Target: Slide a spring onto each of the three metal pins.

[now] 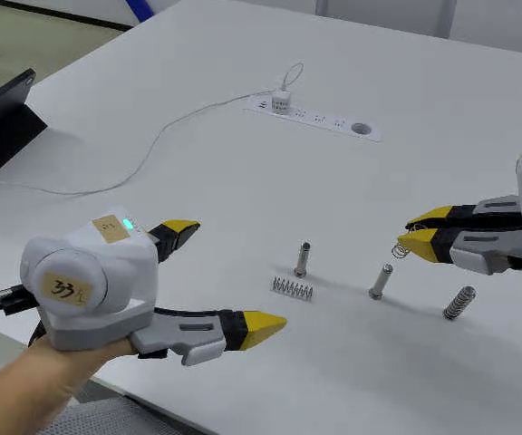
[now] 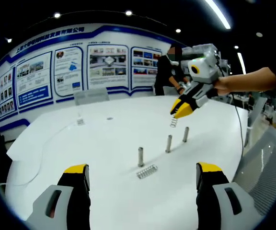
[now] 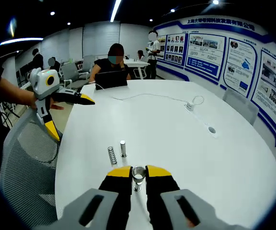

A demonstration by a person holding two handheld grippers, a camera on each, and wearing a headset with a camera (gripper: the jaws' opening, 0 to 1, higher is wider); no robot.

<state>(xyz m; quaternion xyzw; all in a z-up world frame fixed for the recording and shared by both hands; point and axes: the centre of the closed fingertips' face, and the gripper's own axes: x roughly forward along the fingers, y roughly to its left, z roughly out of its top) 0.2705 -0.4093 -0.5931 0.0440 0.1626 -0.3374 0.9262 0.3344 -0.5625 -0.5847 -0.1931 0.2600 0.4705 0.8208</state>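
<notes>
Nearest in the head view, a forearm holds the white, yellow-tipped left gripper level and low over the white table, its jaws spread wide around nothing. From the right edge the right gripper reaches in, jaws narrow, pinching a small steel coil spring just above the middle pin. Left of that stands a bare upright metal pin with a loose spring lying flat at its foot. To the right, a third pin is sheathed in a coil. Farther back lies a white power strip.

In the left gripper view, its wide jaws frame all three pins, and the right gripper hangs above them.

In the right gripper view, the near-closed jaws grip the spring, seen end-on. The left gripper hovers beside a grey mesh chair.
</notes>
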